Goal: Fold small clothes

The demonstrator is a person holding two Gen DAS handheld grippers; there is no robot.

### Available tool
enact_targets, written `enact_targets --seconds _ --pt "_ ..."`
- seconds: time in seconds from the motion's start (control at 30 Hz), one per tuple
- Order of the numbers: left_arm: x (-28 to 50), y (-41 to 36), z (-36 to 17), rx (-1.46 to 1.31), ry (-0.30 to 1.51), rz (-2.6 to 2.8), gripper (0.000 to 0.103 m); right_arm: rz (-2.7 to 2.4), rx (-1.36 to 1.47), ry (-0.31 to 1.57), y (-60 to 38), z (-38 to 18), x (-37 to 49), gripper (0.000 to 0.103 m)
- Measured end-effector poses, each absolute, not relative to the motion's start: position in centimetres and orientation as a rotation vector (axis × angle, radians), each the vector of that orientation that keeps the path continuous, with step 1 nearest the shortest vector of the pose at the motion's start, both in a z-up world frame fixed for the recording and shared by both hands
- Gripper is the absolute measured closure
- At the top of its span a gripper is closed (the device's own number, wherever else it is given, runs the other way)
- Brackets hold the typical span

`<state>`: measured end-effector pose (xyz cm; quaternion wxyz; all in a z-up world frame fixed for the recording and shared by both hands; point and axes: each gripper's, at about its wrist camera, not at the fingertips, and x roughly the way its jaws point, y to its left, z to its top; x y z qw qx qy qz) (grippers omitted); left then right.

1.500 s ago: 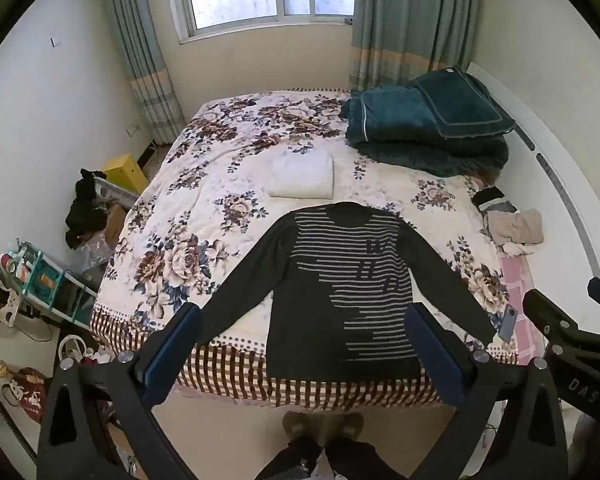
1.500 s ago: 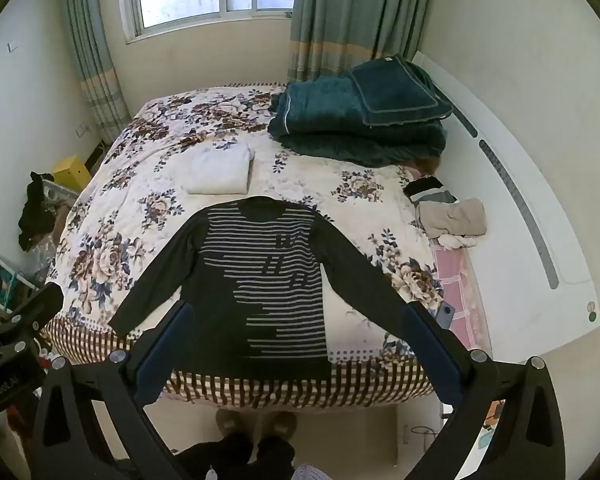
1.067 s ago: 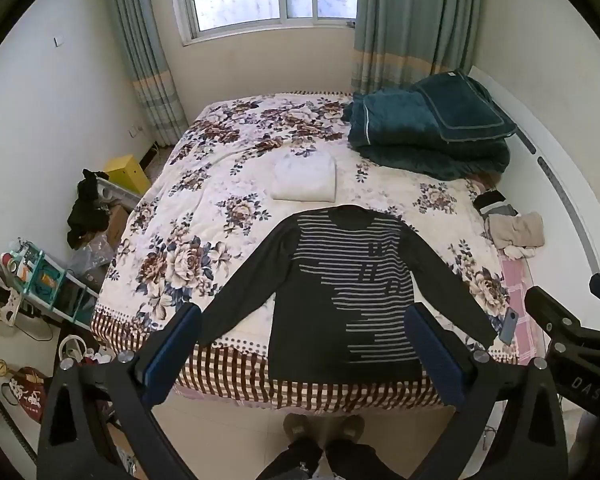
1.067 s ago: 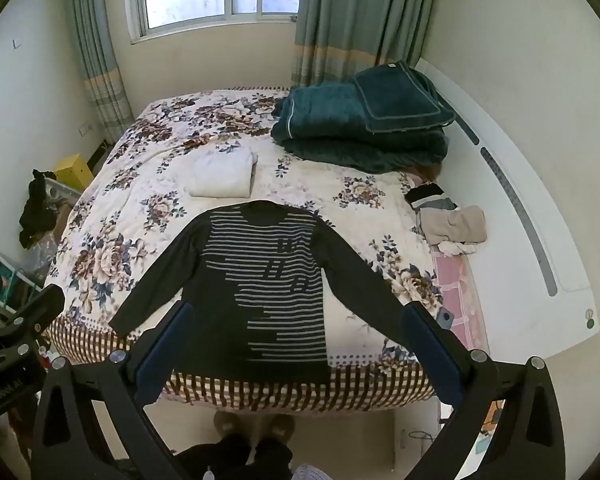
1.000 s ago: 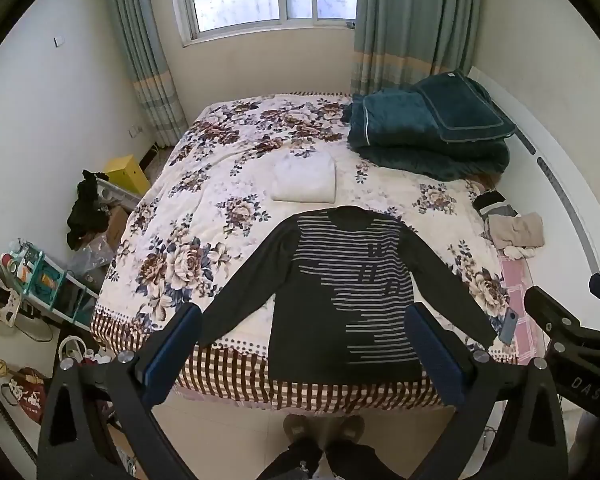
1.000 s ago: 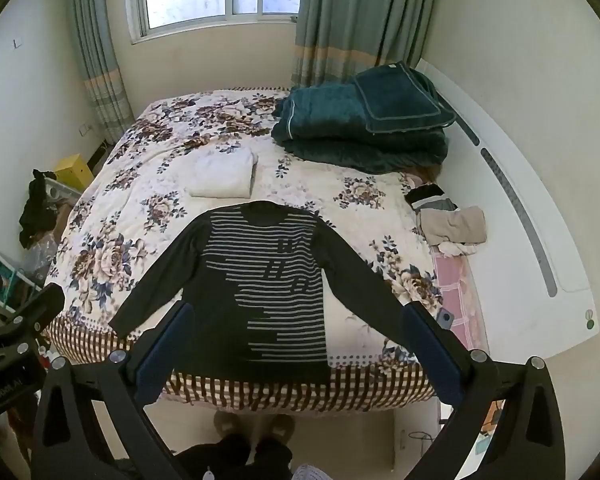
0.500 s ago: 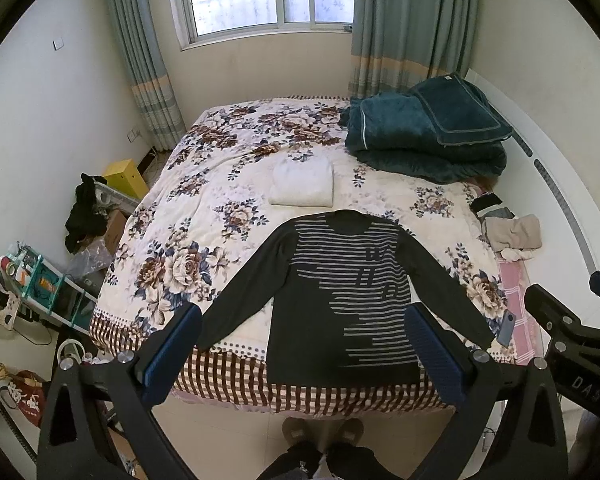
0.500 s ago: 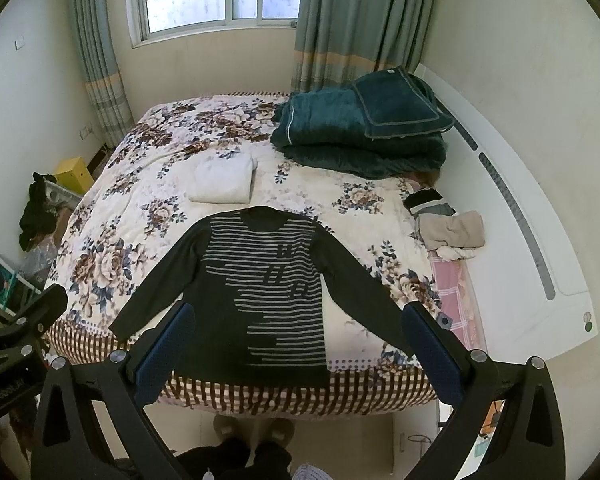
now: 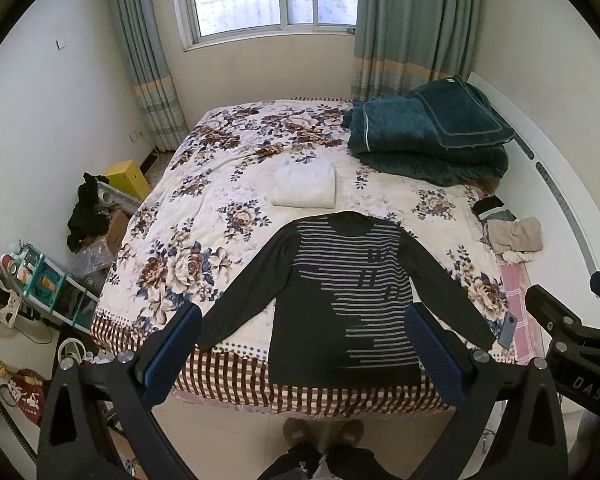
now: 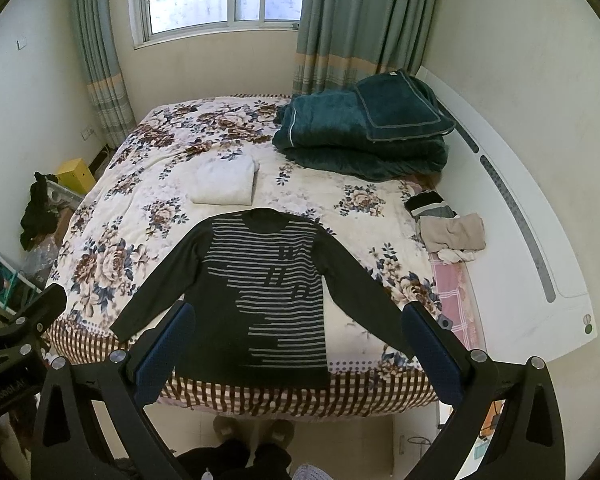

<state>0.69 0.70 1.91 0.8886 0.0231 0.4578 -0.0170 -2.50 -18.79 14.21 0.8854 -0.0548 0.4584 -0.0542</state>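
A dark long-sleeved sweater with grey stripes (image 9: 340, 296) (image 10: 268, 280) lies flat, sleeves spread, at the foot of the flowered bed (image 9: 204, 216) (image 10: 140, 208), its hem at the bed's near edge. My left gripper (image 9: 304, 328) is open and held high over the floor in front of the bed, nothing between its blue pads. My right gripper (image 10: 296, 320) is open too, equally far back and empty. Each gripper's frame shows at the edge of the other's view.
A folded white garment (image 9: 305, 183) (image 10: 225, 183) lies beyond the sweater's collar. Teal blankets (image 9: 424, 140) (image 10: 364, 128) are piled at the far right. Loose clothes (image 9: 512, 234) (image 10: 452, 232) and a phone (image 9: 507, 330) lie on the right. Clutter (image 9: 32, 276) fills the left floor. The person's shoes (image 9: 322, 432) stand below.
Both grippers have risen and drawn back slightly, so the bed and sweater sit a little lower and smaller in view. Nothing on the bed has moved.
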Motion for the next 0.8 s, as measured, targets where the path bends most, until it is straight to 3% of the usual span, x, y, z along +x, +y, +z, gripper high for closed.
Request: enact_targets --seconds 0.8 --pt "0.67 1.18 2.17 0.048 0.941 -0.040 0.000 -0.113 -0.123 0.940 -18.52 14.64 -2.48 0.000"
